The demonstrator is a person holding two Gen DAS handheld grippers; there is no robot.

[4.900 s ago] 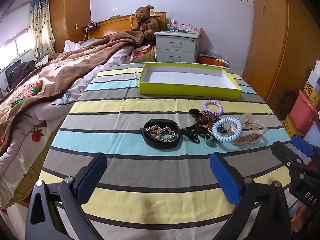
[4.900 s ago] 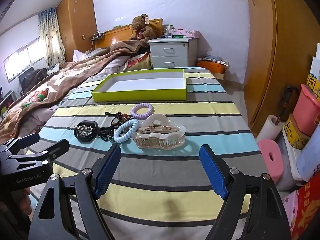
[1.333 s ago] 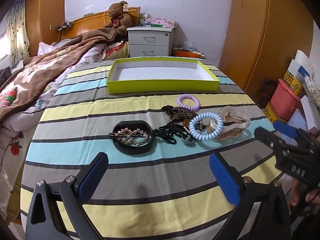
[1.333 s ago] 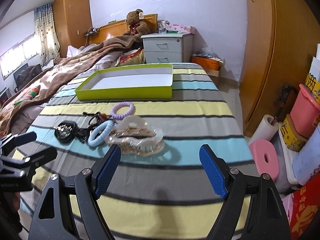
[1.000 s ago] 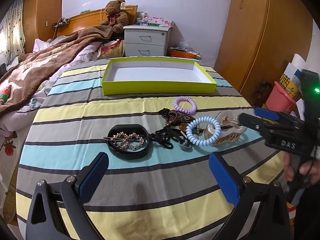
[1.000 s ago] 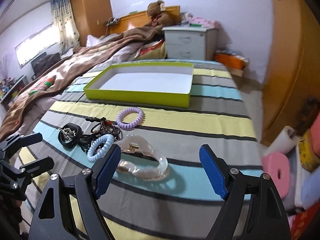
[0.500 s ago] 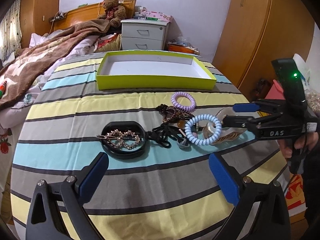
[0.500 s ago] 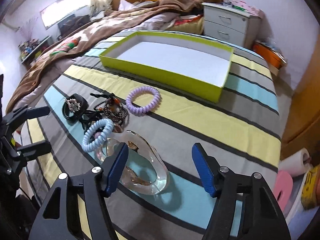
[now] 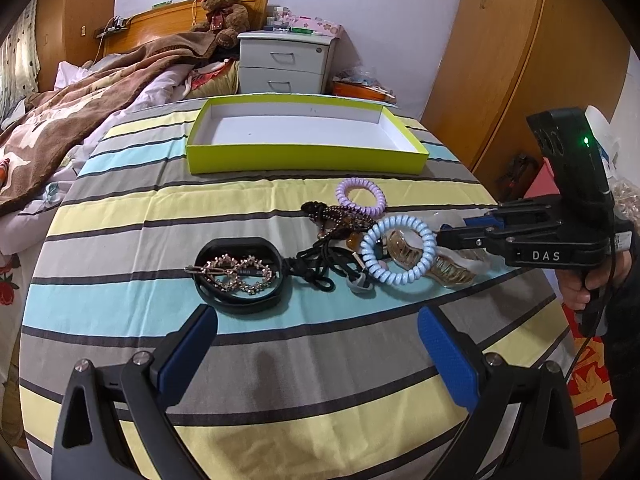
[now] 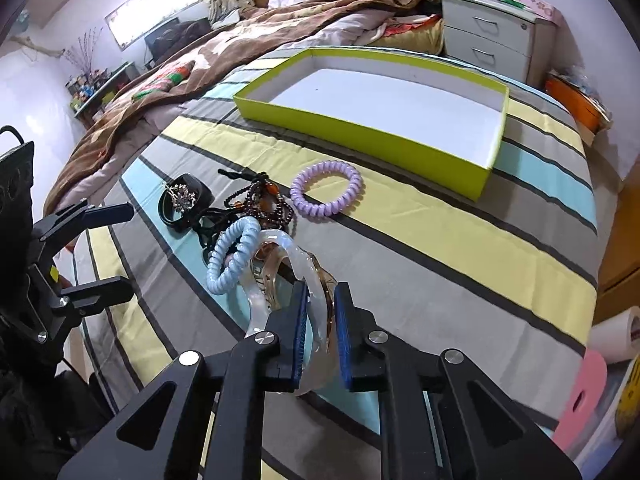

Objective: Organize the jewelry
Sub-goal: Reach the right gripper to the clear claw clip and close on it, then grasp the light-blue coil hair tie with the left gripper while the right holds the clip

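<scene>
A pile of jewelry lies on the striped tablecloth. A clear and gold hair claw point(image 10: 280, 276) point(image 9: 448, 270) is clamped in my right gripper point(image 10: 320, 320), seen from the side in the left wrist view point(image 9: 452, 236). A light blue coil band point(image 10: 232, 256) point(image 9: 398, 250) leans on the claw. A purple coil band point(image 10: 326, 191) point(image 9: 360, 196), a dark bead string point(image 9: 336, 220) and a black dish with a rhinestone clip point(image 9: 240, 274) lie beside it. My left gripper point(image 9: 316, 344) is open and empty, just short of the dish.
An empty yellow-green box point(image 9: 308, 156) point(image 10: 372, 136) stands at the far side of the table. A bed with a brown blanket point(image 9: 80, 100) lies to the left. A white nightstand point(image 9: 286, 62) and a wooden wardrobe point(image 9: 520, 60) stand behind.
My right gripper has swung in from the right, dropped onto the hair claw and shut on it. My left gripper has stayed open and nearly still.
</scene>
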